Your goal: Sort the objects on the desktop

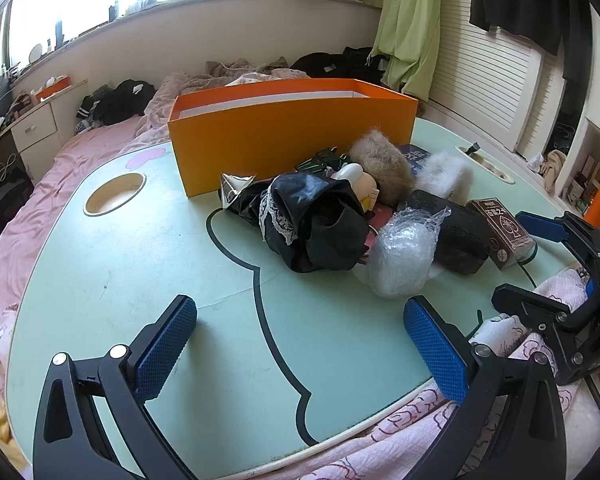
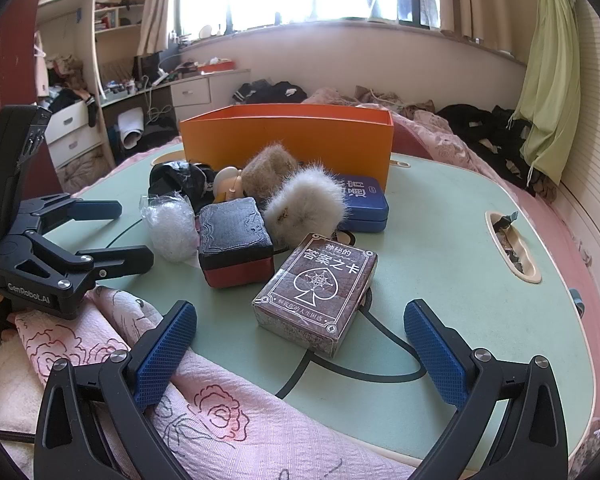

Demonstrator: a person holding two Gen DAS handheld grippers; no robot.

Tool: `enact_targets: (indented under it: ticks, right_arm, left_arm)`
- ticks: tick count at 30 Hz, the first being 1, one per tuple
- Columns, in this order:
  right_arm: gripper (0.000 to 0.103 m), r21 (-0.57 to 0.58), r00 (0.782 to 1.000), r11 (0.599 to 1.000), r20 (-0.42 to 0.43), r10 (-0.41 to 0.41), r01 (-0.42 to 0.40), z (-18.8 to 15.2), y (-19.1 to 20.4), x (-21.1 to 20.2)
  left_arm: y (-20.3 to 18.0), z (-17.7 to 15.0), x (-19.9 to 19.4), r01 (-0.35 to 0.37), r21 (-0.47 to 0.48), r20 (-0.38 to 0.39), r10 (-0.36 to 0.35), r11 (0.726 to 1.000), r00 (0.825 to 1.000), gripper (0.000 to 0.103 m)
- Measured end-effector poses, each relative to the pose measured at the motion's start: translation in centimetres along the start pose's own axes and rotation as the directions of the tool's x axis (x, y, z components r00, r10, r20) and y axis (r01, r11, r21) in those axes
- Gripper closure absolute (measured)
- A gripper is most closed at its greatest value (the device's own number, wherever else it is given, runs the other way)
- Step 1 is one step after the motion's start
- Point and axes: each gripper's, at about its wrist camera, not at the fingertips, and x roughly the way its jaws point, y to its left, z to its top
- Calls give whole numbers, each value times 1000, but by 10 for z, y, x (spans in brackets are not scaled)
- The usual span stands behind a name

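Right wrist view: my right fingers stand wide apart, empty, straddling the card box near the orange box. Left fingers gape empty too, over bare bench, awaiting sorting.

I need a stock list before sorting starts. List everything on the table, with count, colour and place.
Open cardboard box: one, orange, far side of the mint-green table.
Card box with spade emblem: one, brown, nearest, between the right gripper's fingers.
Textured case: one, black over red, left of card box.
Bubble-wrap bundle: one, clear, left of case.
Furry pieces: two, tan and white, mid-pile.
Flat tin: one, blue, before orange box.
Doll in black lace-trimmed cloth: one, pile's left.
Left gripper: open, empty.
Right gripper: open, empty.
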Motion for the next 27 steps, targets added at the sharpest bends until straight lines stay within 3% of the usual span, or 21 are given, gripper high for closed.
enact_targets:
  ticks: [27]
  right_arm:
    - [0,0,1000,1000,2,0,0,-1,-2,0]
  left_arm:
    - [1,-1,0,2,2,1,-2,1000,1000,0]
